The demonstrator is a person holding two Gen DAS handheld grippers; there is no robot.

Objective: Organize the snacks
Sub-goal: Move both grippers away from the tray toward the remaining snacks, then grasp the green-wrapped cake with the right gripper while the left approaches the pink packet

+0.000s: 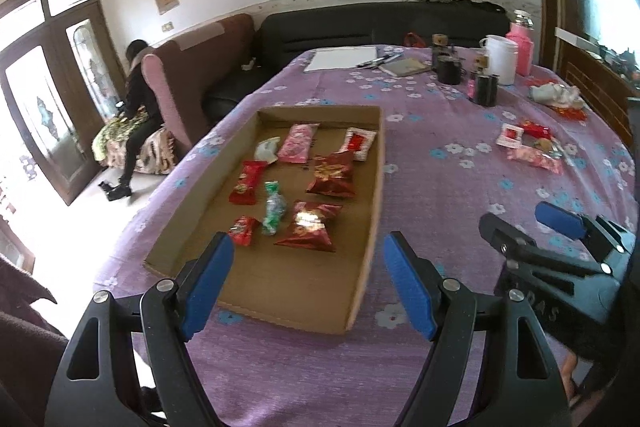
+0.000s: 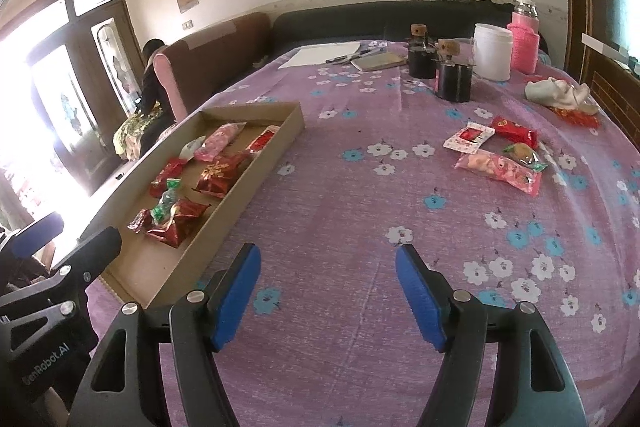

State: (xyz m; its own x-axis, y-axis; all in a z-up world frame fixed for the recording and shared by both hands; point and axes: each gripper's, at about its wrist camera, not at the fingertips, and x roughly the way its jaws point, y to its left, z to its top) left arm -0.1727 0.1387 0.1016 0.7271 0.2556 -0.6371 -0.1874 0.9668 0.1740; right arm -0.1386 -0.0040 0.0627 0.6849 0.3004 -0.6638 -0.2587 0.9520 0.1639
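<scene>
I see the worktop (image 2: pixel 360 195) filling most of both views, draped in a purple woven cloth printed with white and blue flowers. Far behind it runs a dark sofa (image 1: pixel 360 23) along the wall, with a brown armchair (image 1: pixel 208 67) at the far left, and a person (image 1: pixel 136 115) in dark clothes sits by the glass door.

On the near left of the worktop lies a shallow rectangular cardboard tray (image 1: pixel 360 227), matte brown with low walls. It holds crinkly foil snack packets (image 1: pixel 332 173): shiny red ones, a pink one, a green twist-wrapped one.

At the far end stand a white plastic tub (image 2: pixel 493 53), a pink knit-covered flask (image 2: pixel 524 45), dark jars with cork tops (image 2: pixel 452 75) and a notebook (image 2: pixel 378 61).

To the right, well apart from the tray, sits a small loose cluster of snacks (image 2: pixel 498 155) on the cloth: a pink packet, a red one, a white-and-red sachet.

My left hand-held gripper (image 1: pixel 308 283) hangs over the tray's near edge, blue ribbed pads spread, nothing between them. My right hand-held gripper (image 2: pixel 326 293) is likewise released and empty over bare cloth.
</scene>
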